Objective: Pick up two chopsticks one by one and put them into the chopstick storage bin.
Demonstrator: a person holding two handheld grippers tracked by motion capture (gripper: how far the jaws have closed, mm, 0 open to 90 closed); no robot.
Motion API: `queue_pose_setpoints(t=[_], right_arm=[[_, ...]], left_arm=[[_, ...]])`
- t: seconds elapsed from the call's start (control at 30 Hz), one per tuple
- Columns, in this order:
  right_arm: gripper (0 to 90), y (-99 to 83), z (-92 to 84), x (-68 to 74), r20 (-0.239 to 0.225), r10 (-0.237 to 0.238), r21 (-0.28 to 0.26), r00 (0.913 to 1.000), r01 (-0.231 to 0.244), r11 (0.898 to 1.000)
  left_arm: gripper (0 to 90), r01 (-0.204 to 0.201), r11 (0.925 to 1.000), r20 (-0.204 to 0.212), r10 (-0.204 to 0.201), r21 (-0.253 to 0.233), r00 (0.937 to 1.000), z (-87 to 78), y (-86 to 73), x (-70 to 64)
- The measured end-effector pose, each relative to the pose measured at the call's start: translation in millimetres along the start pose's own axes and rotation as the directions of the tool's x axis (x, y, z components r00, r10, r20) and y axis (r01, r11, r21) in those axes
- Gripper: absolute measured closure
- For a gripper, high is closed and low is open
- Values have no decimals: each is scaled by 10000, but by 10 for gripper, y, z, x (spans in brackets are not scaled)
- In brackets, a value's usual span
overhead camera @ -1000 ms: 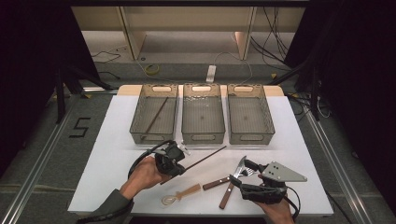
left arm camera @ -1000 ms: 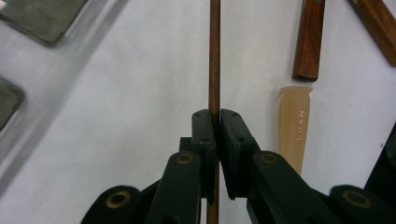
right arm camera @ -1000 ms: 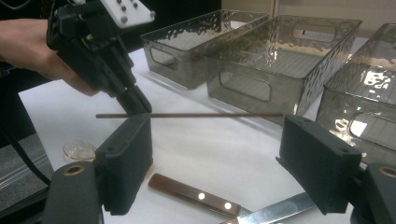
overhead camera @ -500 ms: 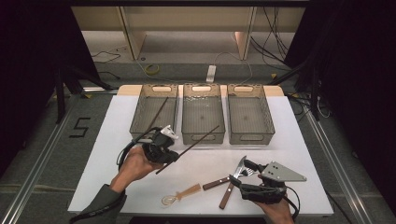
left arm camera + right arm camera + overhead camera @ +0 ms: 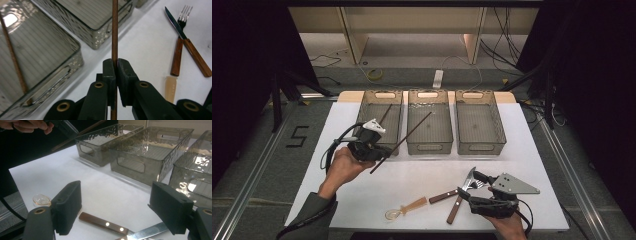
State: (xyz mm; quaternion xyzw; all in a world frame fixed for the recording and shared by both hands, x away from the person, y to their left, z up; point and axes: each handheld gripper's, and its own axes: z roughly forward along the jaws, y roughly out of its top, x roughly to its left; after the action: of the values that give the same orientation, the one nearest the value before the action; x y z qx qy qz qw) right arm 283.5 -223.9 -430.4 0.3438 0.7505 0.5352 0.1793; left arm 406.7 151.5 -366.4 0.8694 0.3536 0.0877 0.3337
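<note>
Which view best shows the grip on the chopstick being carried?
The left gripper view: the left gripper is shut on the chopstick, pads pinching it. The high view shows its whole length over the left bin. The right gripper view catches a distant, blurred piece.

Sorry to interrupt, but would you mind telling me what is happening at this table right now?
A person is sorting cutlery into three clear bins. The left hand-held gripper is shut on a brown chopstick and holds it lifted by the left bin, where another chopstick already lies. The right hand-held gripper is open, low over the white table, above a wooden-handled knife and fork. A clear spoon also waits on the table. The middle bin and right bin look empty.
</note>
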Motion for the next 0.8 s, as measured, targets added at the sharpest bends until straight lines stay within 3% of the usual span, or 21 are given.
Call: queue_pose_setpoints(t=[0.37, 0.57, 0.8], right_arm=[[261, -6, 11, 3, 0, 14, 46, 10000, -14, 10000], [261, -5, 6, 1, -4, 19, 38, 10000, -19, 10000], [261, -13, 20, 3, -28, 35, 90, 10000, -35, 10000]], left_arm=[[845, 678, 9963, -415, -700, -518, 9967, -67, 59, 266], [844, 1110, 9909, -637, -1160, -763, 9912, -79, 102, 453], [844, 1326, 9869, -972, -1414, -914, 9852, -73, 188, 624]])
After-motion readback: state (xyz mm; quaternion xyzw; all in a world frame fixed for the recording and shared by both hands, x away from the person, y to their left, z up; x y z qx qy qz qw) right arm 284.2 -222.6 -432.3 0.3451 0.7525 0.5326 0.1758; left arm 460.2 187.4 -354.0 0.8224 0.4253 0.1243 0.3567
